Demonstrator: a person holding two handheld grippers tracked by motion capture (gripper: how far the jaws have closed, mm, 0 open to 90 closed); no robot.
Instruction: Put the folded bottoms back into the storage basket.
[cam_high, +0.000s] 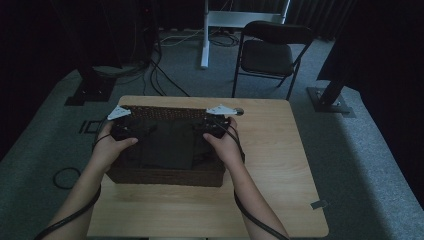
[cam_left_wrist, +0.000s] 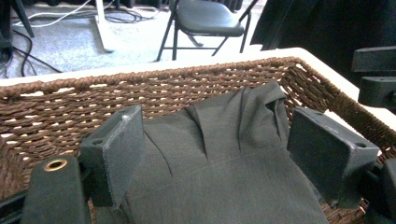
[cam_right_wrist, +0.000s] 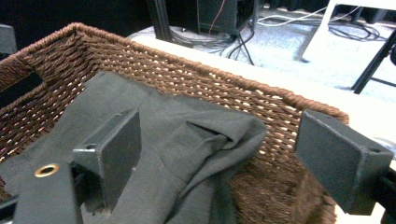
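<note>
the cloth (cam_high: 165, 145) lies folded in the basket (cam_high: 165, 176) on the tabletop (cam_high: 280, 165), its far edge bunched. left gripper (cam_left_wrist: 210, 154) and right gripper (cam_right_wrist: 219, 158) hover over it, jaws released and clear of the fabric. if they lift off carelessly, a pad could snag a raised fold and pull it loose. both hands sit level, side by side, pointing toward the far wall of the basket.

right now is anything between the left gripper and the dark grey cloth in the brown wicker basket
Nothing visible: the left gripper's open jaws stand right over the dark grey folded cloth inside the brown woven wicker basket.
</note>
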